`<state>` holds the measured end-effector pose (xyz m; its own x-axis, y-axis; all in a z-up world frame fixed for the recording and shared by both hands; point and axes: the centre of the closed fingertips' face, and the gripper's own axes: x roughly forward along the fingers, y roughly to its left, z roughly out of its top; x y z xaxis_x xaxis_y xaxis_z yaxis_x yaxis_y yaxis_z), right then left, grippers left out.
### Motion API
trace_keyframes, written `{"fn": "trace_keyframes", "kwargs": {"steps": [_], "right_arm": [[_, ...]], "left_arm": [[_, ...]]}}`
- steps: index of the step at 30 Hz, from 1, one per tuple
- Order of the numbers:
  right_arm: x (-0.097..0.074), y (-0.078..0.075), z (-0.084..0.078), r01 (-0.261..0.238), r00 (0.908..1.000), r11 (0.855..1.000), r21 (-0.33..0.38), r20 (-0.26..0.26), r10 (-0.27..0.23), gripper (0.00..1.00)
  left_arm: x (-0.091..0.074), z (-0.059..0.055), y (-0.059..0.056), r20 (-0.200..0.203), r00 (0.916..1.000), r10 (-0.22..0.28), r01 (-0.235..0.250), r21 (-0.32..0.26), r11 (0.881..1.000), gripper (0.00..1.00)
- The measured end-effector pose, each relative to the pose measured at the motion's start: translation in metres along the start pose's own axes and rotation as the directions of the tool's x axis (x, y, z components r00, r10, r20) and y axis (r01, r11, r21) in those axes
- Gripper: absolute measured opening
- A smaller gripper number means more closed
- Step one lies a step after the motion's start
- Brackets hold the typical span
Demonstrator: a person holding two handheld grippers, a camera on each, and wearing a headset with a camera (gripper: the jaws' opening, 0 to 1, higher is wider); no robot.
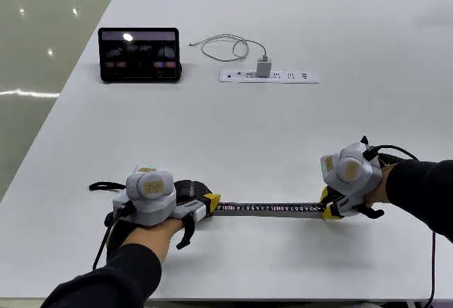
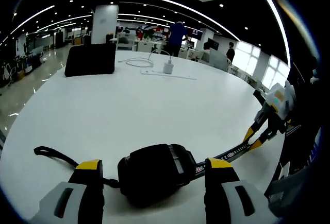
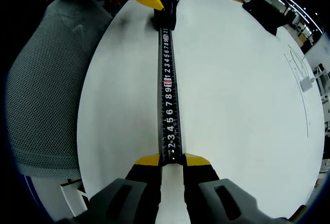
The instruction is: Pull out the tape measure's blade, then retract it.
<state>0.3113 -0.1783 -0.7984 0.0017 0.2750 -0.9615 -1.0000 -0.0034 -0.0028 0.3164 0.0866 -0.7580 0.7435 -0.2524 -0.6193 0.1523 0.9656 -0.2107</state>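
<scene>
Black steel with white numerals, the blade (image 3: 168, 100) runs straight up the middle of the right gripper view. It goes from the right gripper (image 3: 172, 159), whose jaws are pinched on its free end at the bottom, to the case (image 3: 165, 14) near the top of the frame.

The main risk we see is a sudden let-go. If those jaws open all at once, the spring would probably whip the blade home and slam its hook into the case. The case could also be dragged along the white table (image 1: 283, 131).

In the left gripper view the left gripper (image 2: 153, 165) has its yellow-tipped jaws on either side of the case. A sliver of gap shows on the left side of the frame, so we cannot tell whether it is truly clamped. A loose hold there would let the case skid or twist.

The case is a squat, rounded black body with a thin wrist strap (image 2: 51, 153) trailing toward the left edge. In the head view it sits at lower left, and the blade lies flat and unkinked along the tabletop toward lower right.
</scene>
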Motion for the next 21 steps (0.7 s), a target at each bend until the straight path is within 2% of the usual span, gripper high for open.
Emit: {"fn": "trace_keyframes", "kwargs": {"steps": [2, 3, 4, 5, 8, 9, 11, 14, 17, 21], "right_arm": [[0.0, 0.001, 0.0, 0.004, 0.9999, 1.0, 0.015, -0.016, -0.004, 0.11], [0.0, 0.0, 0.0, 0.003, 0.9998, 0.999, 0.034, -0.021, -0.003, 0.11], [-0.001, 0.0, -0.001, 0.002, 0.9998, 0.998, 0.061, -0.022, -0.001, 0.11], [-0.001, -0.001, -0.001, 0.0, 0.9998, 0.998, 0.066, -0.019, 0.001, 0.11], [-0.001, -0.001, -0.001, 0.002, 0.9998, 0.997, 0.081, -0.019, 0.0, 0.11], [0.0, 0.0, -0.001, 0.004, 0.9997, 0.998, 0.063, -0.024, -0.003, 0.11], [0.0, -0.001, -0.001, 0.007, 0.9995, 0.997, 0.074, -0.031, -0.005, 0.11], [0.0, 0.0, -0.002, 0.012, 0.9995, 0.997, 0.072, -0.029, -0.01, 0.11], [0.0, 0.0, -0.002, 0.005, 0.9998, 0.997, 0.071, -0.02, -0.004, 0.11], [-0.001, -0.001, -0.002, 0.003, 0.9998, 0.996, 0.084, -0.02, -0.002, 0.11]], "left_arm": [[-0.001, 0.003, -0.001, 0.028, 0.9995, 0.017, -0.017, 0.006, 1.0, 0.73], [-0.003, 0.009, 0.001, 0.061, 0.9972, 0.044, -0.047, 0.052, 0.998, 0.71], [-0.003, 0.012, 0.001, 0.075, 0.9955, 0.057, -0.063, 0.074, 0.995, 0.7], [-0.002, 0.018, -0.002, 0.107, 0.9929, 0.052, -0.061, 0.084, 0.995, 0.67], [0.0, 0.017, -0.008, 0.106, 0.9932, 0.046, -0.056, 0.087, 0.995, 0.61], [0.002, 0.015, -0.007, 0.102, 0.993, 0.059, -0.07, 0.109, 0.992, 0.62], [0.003, 0.013, -0.005, 0.093, 0.9932, 0.07, -0.081, 0.115, 0.99, 0.6], [0.002, 0.012, -0.004, 0.093, 0.9934, 0.066, -0.076, 0.1, 0.992, 0.6], [0.002, 0.012, -0.004, 0.105, 0.9926, 0.061, -0.073, 0.114, 0.991, 0.59], [0.004, 0.012, -0.004, 0.094, 0.9935, 0.064, -0.076, 0.127, 0.989, 0.59]]}}
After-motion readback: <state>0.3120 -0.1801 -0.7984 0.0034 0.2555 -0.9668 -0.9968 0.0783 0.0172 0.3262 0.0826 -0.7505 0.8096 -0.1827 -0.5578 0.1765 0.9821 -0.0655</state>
